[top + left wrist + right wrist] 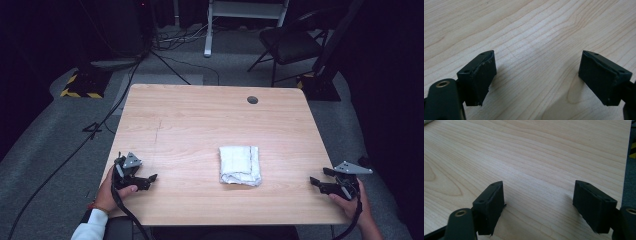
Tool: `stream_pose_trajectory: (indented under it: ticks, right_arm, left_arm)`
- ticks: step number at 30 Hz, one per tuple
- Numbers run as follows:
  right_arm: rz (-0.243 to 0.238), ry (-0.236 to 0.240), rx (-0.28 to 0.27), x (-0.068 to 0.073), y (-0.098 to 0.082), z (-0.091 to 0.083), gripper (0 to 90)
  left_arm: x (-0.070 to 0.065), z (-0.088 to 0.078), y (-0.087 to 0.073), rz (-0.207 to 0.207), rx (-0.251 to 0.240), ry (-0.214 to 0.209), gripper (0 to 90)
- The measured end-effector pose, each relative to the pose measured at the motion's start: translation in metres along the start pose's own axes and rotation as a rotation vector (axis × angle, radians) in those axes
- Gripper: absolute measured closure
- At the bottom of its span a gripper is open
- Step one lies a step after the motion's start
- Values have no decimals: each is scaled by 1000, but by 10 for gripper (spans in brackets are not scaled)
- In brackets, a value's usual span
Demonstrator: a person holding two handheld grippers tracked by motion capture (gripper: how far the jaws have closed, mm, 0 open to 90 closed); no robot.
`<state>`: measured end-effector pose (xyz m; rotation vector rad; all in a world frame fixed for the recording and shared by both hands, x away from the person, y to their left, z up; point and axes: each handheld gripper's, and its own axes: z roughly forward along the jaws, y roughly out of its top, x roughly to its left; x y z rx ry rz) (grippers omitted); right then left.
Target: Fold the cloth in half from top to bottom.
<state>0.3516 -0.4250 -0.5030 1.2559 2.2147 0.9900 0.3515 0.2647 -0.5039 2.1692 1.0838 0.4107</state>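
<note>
High view: a pale wood-grain worktop (200, 120) with rounded corners carries a folded white cloth (240, 165), a soft, crumpled rectangle lying right of centre in the lower half of the frame. The left hand-held gripper (148, 179) sits at lower left and the right hand-held gripper (317, 181) at lower right, both well apart from the cloth, with bare board all round it.

Left gripper view: blocky black jaws spread wide over smooth bare wood, nothing between them.

Right gripper view: jaws spread wide over bare grain; the worktop's edge runs down the right of the frame.
</note>
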Motion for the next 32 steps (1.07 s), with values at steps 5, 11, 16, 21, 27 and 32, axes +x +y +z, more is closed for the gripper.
stream_pose_trajectory:
  ticks: [5,11,16,21,27,32]
  right_arm:
    - [7,-6,0,1,0,0,249]
    - [6,-8,-2,1,0,0,250]
    - [7,-8,-2,1,0,0,249]
    - [6,-8,-2,1,0,0,250]
    - [6,-8,-2,1,0,0,249]
    - [7,-8,-2,1,0,0,250]
  left_arm:
    - [0,0,0,-1,-1,1,150]
    - [0,0,0,-3,-1,0,150]
    - [0,0,0,-3,-1,0,150]
    - [0,0,0,-3,-1,0,150]
    - [0,0,0,0,-1,1,150]
    - [0,0,0,0,-1,1,150]
